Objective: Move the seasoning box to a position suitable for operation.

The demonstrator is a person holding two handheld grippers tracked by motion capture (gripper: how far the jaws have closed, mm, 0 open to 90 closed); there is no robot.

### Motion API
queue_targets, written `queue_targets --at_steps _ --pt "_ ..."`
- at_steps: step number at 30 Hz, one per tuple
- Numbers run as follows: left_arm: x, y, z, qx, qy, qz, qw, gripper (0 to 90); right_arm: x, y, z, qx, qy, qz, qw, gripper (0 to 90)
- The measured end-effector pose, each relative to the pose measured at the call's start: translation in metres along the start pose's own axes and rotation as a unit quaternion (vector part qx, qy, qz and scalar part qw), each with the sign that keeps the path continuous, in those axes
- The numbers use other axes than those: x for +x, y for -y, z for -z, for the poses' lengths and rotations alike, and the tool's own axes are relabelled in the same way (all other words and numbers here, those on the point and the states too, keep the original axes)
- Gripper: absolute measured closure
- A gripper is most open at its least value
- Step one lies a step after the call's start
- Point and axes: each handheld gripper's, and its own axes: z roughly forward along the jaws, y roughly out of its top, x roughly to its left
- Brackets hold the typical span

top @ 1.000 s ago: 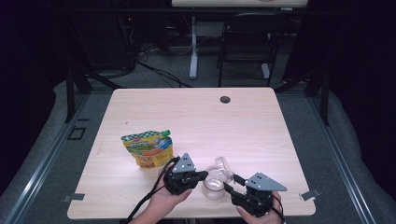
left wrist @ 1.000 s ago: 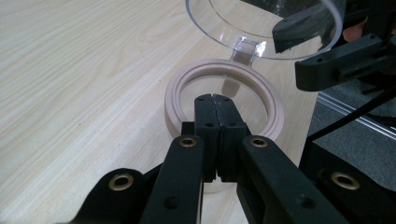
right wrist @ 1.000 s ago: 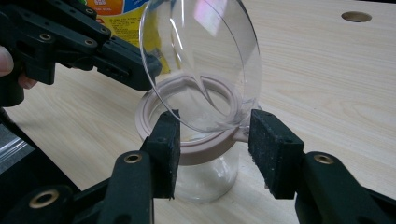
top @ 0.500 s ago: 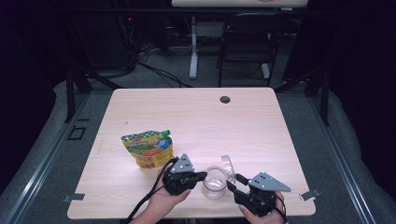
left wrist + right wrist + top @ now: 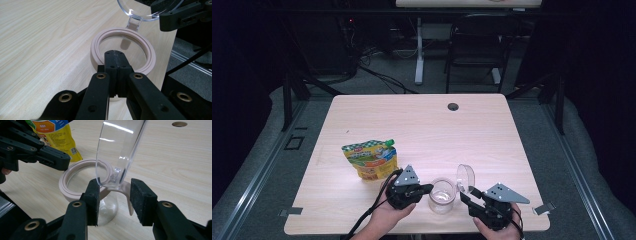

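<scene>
Left gripper (image 5: 424,188) level, reaching rightward, jaws clamped on pink rim of jar (image 5: 442,195). Right gripper (image 5: 465,192) just right of jar, jaws apart, just been closing around upright hinged lid (image 5: 465,176). One jar, one pouch (image 5: 371,158) left of jar.

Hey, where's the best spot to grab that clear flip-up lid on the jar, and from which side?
Grip the lid low down, at its hinge tab, coming from the person's right side. The lid stands upright and its curved clear face is slick; the narrow tab already sits between the right claw pads. The left claw steadies the jar rim.
</scene>
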Motion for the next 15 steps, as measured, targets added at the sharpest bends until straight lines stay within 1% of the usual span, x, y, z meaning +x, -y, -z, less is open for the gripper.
queue_targets --at_steps 3,5,10,12,15 --pt "0.0 0.0 0.0 0.0 -0.001 0.0 1.0 90.0 -0.0002 0.0005 -0.0004 0.001 -0.001 0.0 1.0 60.0" --pt "0.0001 0.0 0.0 0.0 0.0 0.0 1.0 90.0 -0.001 0.0014 -0.0015 0.008 -0.003 0.001 1.0 60.0" --pt "-0.0003 0.0 0.0001 0.0 -0.001 -0.001 1.0 90.0 -0.0032 0.0037 -0.0034 0.015 0.0 0.004 0.9999 59.9" --pt "-0.0006 0.0001 0.0004 0.0 -0.004 -0.004 1.0 89.9 -0.005 0.005 -0.0047 0.017 -0.002 -0.001 0.9999 59.7" --pt "0.0001 0.0004 0.0026 0.001 -0.007 -0.006 1.0 89.6 -0.007 0.0067 -0.0058 0.019 -0.006 0.001 0.9998 59.3"
